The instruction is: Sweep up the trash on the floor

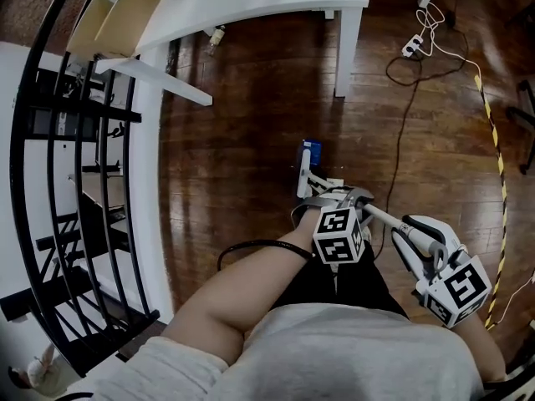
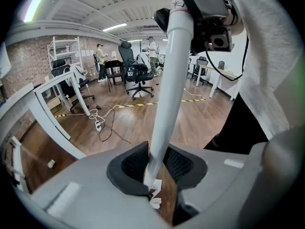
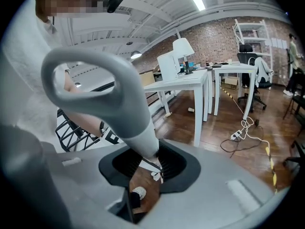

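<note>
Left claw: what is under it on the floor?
The left claw is shut on the white pole. Below it, through the gap, white paper scraps lie on the wooden floor. The claw body covers the pole's lower end.

Left gripper [image 2: 152,167] clamped on broom handle [image 2: 169,80], forearm [image 1: 242,286] reaching forward — right gripper [image 3: 150,162] clamped on handle's looped top end.

Floor [image 1: 242,132]: dark wood planks, glossy, reflective. Pole [image 2: 169,89]: smooth, pale, slight sheen. Loop grip [image 3: 133,118]: matt grey plastic. Railing [image 1: 92,115], left of frame: black metal. Worktop [image 1: 251,2], top: white, matt.
</note>
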Available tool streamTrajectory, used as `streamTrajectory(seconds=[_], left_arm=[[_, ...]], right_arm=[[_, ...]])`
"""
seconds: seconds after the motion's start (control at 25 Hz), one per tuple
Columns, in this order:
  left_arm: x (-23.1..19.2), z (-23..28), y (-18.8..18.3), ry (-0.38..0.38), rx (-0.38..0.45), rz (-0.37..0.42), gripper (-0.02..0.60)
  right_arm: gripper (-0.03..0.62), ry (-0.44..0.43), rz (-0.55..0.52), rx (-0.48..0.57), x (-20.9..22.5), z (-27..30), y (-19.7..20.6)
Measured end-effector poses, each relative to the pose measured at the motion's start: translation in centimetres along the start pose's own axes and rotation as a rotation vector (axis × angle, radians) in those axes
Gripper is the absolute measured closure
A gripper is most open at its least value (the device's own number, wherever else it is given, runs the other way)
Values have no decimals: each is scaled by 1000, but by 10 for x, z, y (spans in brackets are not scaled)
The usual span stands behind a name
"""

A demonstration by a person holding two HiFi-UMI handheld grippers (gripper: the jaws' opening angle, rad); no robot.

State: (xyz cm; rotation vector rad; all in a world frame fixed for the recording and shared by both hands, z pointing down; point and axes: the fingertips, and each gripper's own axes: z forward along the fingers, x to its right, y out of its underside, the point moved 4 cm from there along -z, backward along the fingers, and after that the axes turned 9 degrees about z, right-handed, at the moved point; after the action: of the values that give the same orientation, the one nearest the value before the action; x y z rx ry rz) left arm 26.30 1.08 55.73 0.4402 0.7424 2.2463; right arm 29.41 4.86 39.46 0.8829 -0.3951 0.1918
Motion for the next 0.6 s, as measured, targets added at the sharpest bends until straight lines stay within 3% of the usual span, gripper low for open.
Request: streamTrajectory(seconds=[0.4, 0.6], left_arm=[[24, 52, -79, -29, 26, -48, 492], [26, 66, -99, -62, 4, -39, 494]], right_arm=[[488, 2, 1, -11, 45, -79, 25], [488, -26, -56, -32, 57, -97, 30]])
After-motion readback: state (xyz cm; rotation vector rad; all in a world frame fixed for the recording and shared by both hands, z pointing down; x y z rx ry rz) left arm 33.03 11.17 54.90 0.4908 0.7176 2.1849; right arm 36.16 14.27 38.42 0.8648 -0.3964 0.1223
